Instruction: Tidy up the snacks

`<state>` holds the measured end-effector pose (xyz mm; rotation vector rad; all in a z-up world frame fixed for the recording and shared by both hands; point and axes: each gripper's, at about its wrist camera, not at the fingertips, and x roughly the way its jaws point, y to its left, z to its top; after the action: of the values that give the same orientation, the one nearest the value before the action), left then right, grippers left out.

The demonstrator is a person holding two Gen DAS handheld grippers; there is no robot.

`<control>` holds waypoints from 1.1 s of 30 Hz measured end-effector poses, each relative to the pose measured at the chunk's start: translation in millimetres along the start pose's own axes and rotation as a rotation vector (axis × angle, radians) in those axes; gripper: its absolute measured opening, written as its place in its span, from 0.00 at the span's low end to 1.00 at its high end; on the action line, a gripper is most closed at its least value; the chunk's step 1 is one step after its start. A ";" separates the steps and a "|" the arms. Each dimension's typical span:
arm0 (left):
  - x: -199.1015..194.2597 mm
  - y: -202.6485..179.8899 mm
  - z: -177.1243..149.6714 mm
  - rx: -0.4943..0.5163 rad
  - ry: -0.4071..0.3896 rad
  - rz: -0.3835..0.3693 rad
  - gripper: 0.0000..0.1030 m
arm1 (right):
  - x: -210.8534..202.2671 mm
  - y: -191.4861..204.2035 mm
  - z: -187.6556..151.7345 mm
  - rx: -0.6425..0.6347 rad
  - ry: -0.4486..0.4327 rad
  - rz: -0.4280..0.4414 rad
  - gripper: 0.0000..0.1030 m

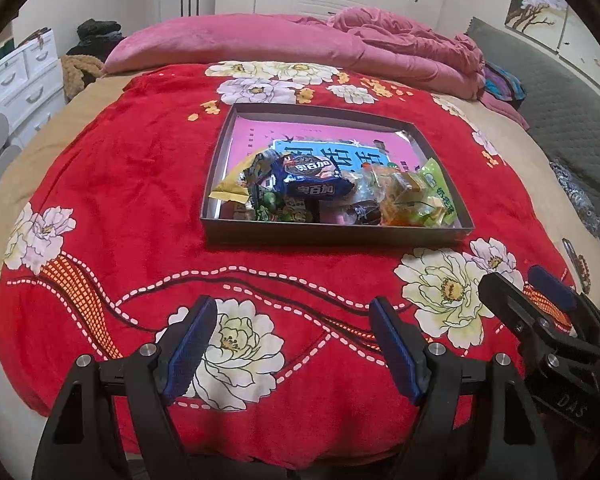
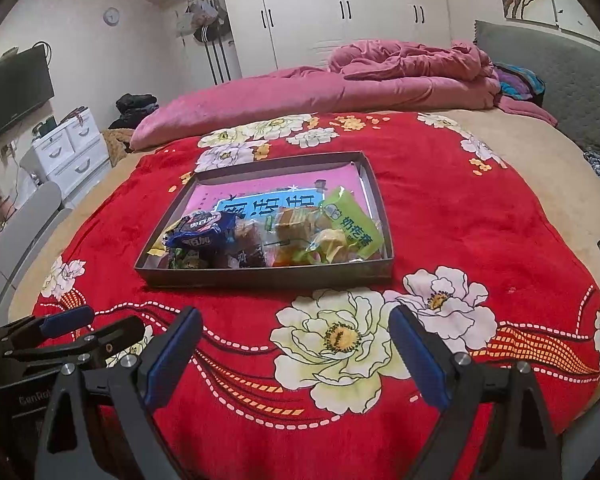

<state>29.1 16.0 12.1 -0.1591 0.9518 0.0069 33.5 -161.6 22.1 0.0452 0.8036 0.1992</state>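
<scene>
Snacks [image 1: 332, 192] lie heaped at the near end of the box [image 1: 336, 234] on the red blanket [image 1: 140, 184] ahead of me. My left claw [image 1: 292, 344] and right claw [image 2: 296, 356] gape wide, empty, above the blanket short of the box.

I see a red blanket [image 1: 140, 168] patterned with white and cream flowers and dashed white lines. On it sits a dark grey box [image 1: 336, 236] lined in pink, holding a blue snack packet [image 1: 312, 180], a lime-green packet [image 2: 352, 220] and a yellow wrapper [image 1: 230, 190]. My gripper pads [image 1: 192, 344] are blue on black frames; the quilt [image 2: 340, 88] behind is pink
</scene>
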 end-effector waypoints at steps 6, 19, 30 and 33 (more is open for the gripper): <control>-0.2 1.9 0.3 -0.008 -0.002 -0.001 0.77 | -0.3 -0.4 -0.8 0.000 0.002 0.001 0.92; -2.7 1.2 0.8 -0.002 -0.007 0.004 0.77 | 0.2 -1.5 -2.2 0.000 0.007 0.000 0.92; -6.8 4.3 7.1 -0.016 -0.039 0.001 0.77 | 3.7 -4.9 -2.2 0.016 0.013 -0.001 0.92; -2.8 8.6 8.4 -0.030 -0.038 0.012 0.77 | 3.9 -8.8 0.7 0.031 0.004 -0.008 0.92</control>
<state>33.6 25.9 18.0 -0.1802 0.9151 0.0348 38.1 -169.5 18.8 0.0712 0.8108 0.1796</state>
